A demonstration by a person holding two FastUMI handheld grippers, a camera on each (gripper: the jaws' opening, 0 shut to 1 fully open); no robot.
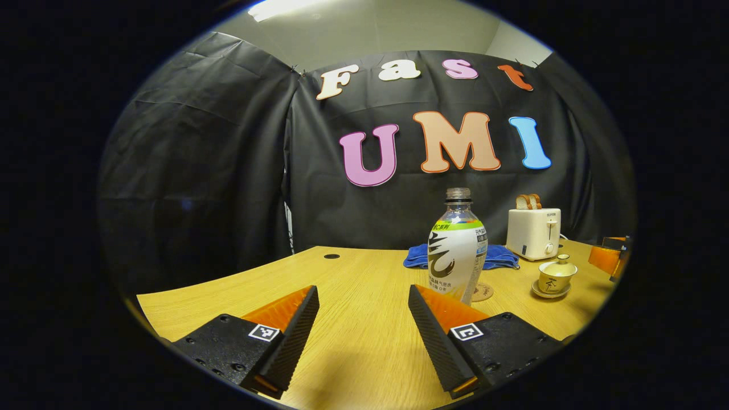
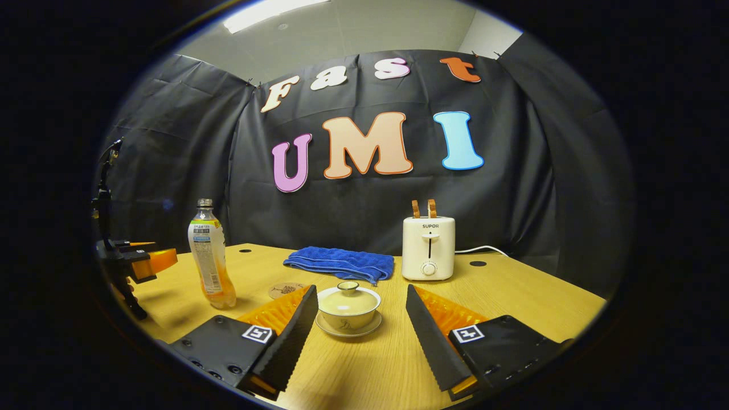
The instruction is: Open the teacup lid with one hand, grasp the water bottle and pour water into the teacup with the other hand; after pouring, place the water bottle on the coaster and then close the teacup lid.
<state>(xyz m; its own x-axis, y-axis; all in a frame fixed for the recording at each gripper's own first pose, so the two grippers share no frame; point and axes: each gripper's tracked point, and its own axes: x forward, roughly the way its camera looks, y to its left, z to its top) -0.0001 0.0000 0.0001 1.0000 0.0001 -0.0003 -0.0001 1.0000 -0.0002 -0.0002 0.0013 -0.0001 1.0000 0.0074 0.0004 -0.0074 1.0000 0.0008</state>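
In the right gripper view, the left gripper (image 2: 149,261) hovers at the far left, jaws released. The water bottle (image 2: 211,256) stands uncapped on the surface (image 2: 529,296), then the coaster (image 2: 283,290), the lidded teacup (image 2: 348,307) between the right gripper's (image 2: 361,323) released jaws, a blue towel (image 2: 342,263) and a toaster (image 2: 428,247) behind.

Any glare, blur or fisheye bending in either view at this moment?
Left gripper view: sharp; the light wooden table bows at its edges; soft shadows under the open left gripper. Right gripper view: sharp; a ceiling light glares.
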